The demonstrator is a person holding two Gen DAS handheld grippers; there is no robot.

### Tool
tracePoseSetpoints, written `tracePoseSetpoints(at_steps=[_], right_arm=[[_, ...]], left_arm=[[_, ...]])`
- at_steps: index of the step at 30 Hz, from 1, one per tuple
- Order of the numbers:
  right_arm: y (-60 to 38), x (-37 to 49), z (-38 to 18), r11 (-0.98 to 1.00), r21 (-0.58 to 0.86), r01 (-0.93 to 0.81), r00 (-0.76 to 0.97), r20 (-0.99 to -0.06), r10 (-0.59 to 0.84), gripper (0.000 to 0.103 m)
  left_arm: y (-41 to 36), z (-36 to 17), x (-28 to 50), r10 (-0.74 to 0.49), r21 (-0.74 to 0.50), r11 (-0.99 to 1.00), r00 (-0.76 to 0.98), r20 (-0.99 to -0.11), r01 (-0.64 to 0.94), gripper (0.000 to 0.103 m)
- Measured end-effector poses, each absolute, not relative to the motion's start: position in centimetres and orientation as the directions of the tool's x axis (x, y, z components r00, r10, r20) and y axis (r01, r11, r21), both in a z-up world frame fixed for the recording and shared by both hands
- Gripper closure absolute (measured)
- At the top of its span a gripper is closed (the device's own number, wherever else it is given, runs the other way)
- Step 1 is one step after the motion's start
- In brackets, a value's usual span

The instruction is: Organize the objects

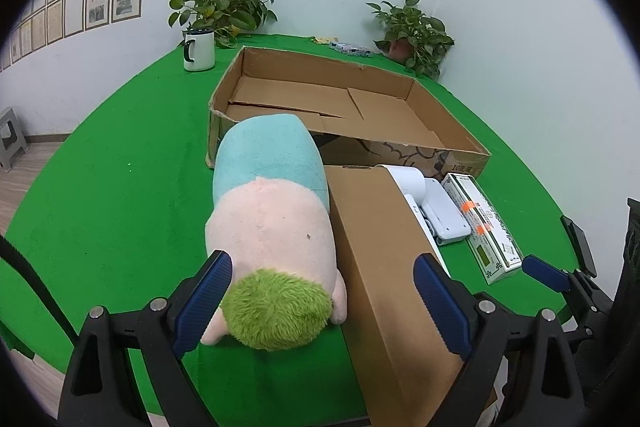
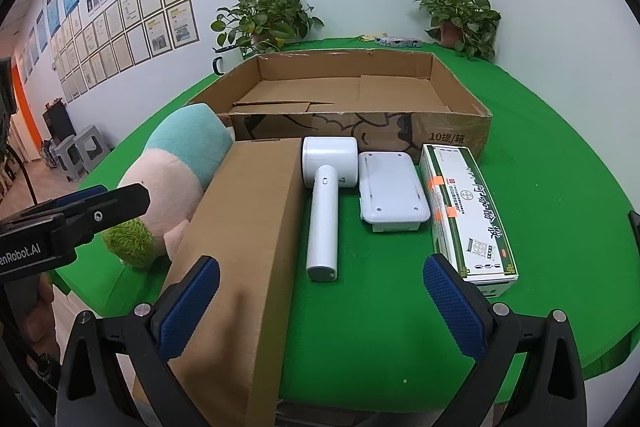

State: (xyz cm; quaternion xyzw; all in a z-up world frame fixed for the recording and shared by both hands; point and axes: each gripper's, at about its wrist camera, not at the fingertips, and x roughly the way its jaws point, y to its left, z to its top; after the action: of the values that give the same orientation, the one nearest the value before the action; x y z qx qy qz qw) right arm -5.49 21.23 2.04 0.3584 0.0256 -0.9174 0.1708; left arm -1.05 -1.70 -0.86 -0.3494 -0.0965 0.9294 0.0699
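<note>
left gripper (image 1: 322,301) wide open, holds nothing, soft toy (image 1: 270,227) lies between its fingers | right gripper (image 2: 322,307) wide open, empty | toy pink, blue, green tuft, touching long brown box (image 1: 386,267) | big open box (image 2: 360,87) just behind, bare inside

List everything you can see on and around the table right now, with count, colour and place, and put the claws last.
cardboard tray: one, brown, table centre, nothing in it
plush toy: one, pink, teal and green, left of the closed carton
closed carton: one, brown, near edge
handheld device: one, white, right of carton
flat case: one, white, beside device
printed box: one, white and green, rightmost
mug: one, white, far left
potted plants: two, green, far edge
small packet: one, far edge
stools: two, grey, floor
left claw: open, straddling plush and carton
right claw: open
</note>
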Motion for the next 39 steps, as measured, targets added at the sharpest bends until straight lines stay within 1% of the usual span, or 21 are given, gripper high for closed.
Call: tracePoseSetpoints(at_steps=[3, 7, 10, 13, 17, 19, 21, 22, 24, 27, 33, 39], right_arm=[[21.0, -5.4, 2.2, -0.934, 0.078, 0.349, -0.682, -0.662, -0.31, 0.001], [20.9, -4.9, 2.6, -0.921, 0.077, 0.383, -0.684, -0.646, -0.338, 0.001], [21.1, -4.3, 3.1, -0.897, 0.099, 0.43, -0.674, -0.626, -0.392, 0.001], [21.4, -3.9, 3.7, -0.847, 0.165, 0.506, -0.629, -0.602, -0.493, 0.0], [21.7, -4.1, 4.4, -0.741, 0.311, 0.595, -0.503, -0.574, -0.646, 0.0], [21.6, -4.1, 4.8, -0.698, 0.353, 0.623, -0.457, -0.561, -0.691, 0.0], [21.2, -4.2, 5.3, -0.686, 0.364, 0.63, -0.441, -0.559, -0.702, 0.0], [21.0, -4.2, 5.5, -0.685, 0.369, 0.628, -0.438, -0.56, -0.703, 0.0], [20.7, -4.4, 5.9, -0.683, 0.381, 0.623, -0.429, -0.564, -0.706, 0.0], [19.8, -4.8, 6.9, -0.689, 0.372, 0.622, -0.427, -0.576, -0.697, 0.0], [16.4, -6.7, 9.1, -0.654, 0.403, 0.641, -0.372, -0.582, -0.723, 0.001], [9.8, -9.2, 8.7, -0.612, 0.462, 0.641, -0.238, -0.638, -0.732, 0.006]], left_arm=[[-2.0, -0.8, -1.1, 0.211, -0.241, -0.968, -0.74, -0.639, -0.069, 0.012], [-3.2, -0.7, -1.3, 0.269, -0.307, -0.948, -0.732, -0.626, -0.085, 0.012], [-3.7, -1.0, -1.5, 0.258, -0.293, -0.953, -0.724, -0.64, -0.081, 0.012], [-4.1, -2.1, -2.0, 0.248, -0.28, -0.957, -0.699, -0.671, -0.071, 0.012], [-4.5, -4.1, -3.1, 0.293, -0.338, -0.94, -0.642, -0.709, -0.056, 0.012], [-4.3, -4.8, -3.2, 0.286, -0.332, -0.942, -0.636, -0.717, -0.05, 0.016], [-4.3, -5.5, -3.4, 0.242, -0.287, -0.957, -0.636, -0.733, -0.034, 0.031], [-4.4, -5.6, -3.3, 0.246, -0.289, -0.957, -0.637, -0.731, -0.037, 0.031], [-4.6, -5.6, -3.1, 0.247, -0.292, -0.956, -0.648, -0.72, -0.039, 0.039], [-4.7, -5.2, -2.6, 0.24, -0.283, -0.958, -0.656, -0.715, -0.042, 0.046], [-6.0, -3.9, -0.1, 0.195, -0.232, -0.972, -0.683, -0.704, -0.038, 0.048], [-7.6, -3.7, 3.3, 0.152, -0.196, -0.981, -0.693, -0.705, -0.016, 0.048]])
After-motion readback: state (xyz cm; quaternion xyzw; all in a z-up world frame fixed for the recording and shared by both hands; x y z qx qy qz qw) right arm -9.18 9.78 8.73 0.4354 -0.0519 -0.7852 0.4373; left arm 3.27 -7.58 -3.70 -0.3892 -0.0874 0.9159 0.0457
